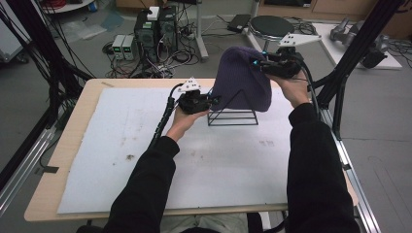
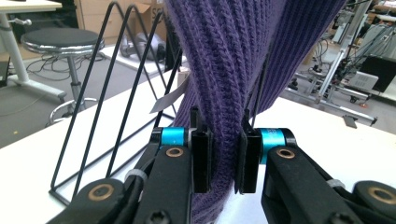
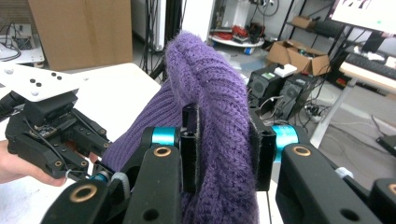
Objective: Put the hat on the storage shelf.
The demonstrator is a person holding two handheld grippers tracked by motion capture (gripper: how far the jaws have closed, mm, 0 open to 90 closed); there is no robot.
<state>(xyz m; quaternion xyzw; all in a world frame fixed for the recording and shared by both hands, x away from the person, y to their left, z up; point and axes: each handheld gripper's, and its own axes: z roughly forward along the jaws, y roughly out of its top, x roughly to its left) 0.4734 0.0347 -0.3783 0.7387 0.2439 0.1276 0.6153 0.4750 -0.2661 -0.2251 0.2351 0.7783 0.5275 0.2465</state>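
Both grippers pinched purple beanie (image 1: 241,77): left gripper (image 1: 212,101) on low left hem, right gripper (image 1: 258,64) higher, far right; beanie draped over wire rack (image 1: 233,116).

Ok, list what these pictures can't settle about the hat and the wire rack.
- High view: the purple hat covers the top of the wire rack, so how far it sits over the wires is hidden.
- Left claw view: the hat's lower end runs off the bottom edge.
- Left claw view: the tag is too small to read.
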